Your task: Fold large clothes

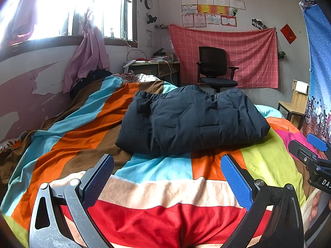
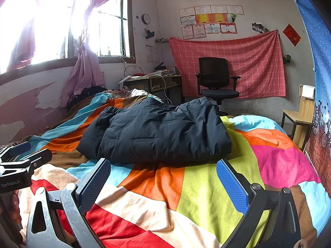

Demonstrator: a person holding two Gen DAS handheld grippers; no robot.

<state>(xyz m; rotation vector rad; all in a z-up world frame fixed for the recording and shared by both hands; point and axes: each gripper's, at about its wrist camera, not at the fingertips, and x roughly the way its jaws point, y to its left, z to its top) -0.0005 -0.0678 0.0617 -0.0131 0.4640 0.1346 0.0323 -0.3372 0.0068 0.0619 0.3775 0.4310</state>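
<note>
Navy padded jacket (image 1: 192,119) folded on striped bedspread (image 1: 157,186)

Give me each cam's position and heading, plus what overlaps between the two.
Left wrist: sits low over the striped bedspread, looks along the open left gripper at the folded dark jacket; the right gripper shows at the right edge.
Right wrist: same height, further right, looks along the open right gripper at the jacket; the left gripper shows at the left edge.
Shared: jacket, bedspread, office chair, window.
</note>
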